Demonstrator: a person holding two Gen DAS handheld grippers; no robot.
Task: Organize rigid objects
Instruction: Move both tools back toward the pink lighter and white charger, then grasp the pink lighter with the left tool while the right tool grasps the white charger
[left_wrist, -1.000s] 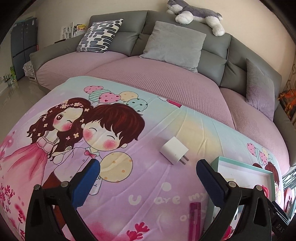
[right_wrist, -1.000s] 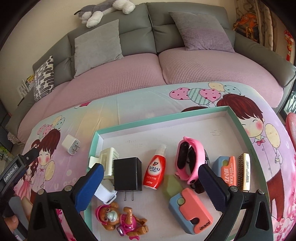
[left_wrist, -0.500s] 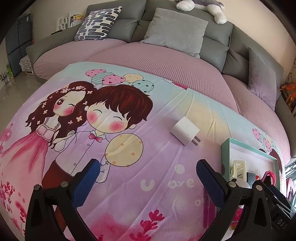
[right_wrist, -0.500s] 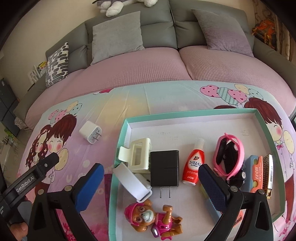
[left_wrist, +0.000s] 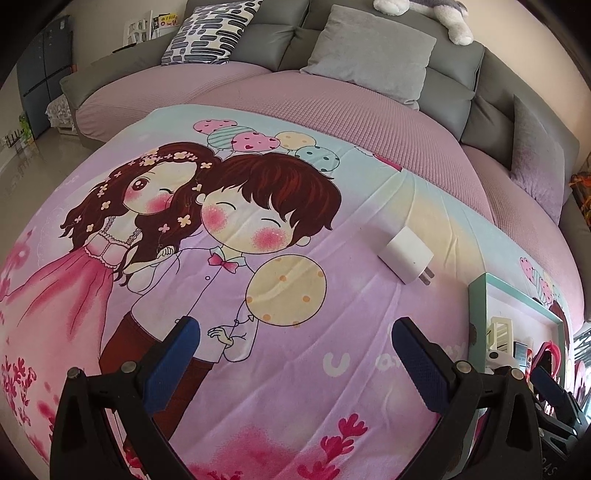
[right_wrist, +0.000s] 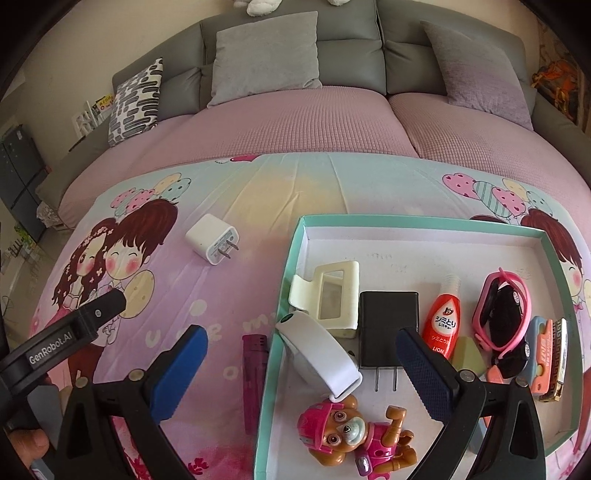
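Most things already lie in the box (right_wrist: 373, 220). The white charger (right_wrist: 211, 239) and a dark red lighter (right_wrist: 253, 363) remain on the tabletop (right_wrist: 258, 192). Left gripper (left_wrist: 295, 356) and right gripper (right_wrist: 301, 363) are both spread and hold nothing.

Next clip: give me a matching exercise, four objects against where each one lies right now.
Things:
1. white charger
2. black charger
3. magenta lighter
4. puppy toy

Places:
A. on the cloth, just outside the box's left wall
B. in the box, at its near edge
C. alone on the cloth, far left of the box
D. in the box, between the cream clip and the red bottle

Pairs: 1-C, 2-D, 3-A, 4-B
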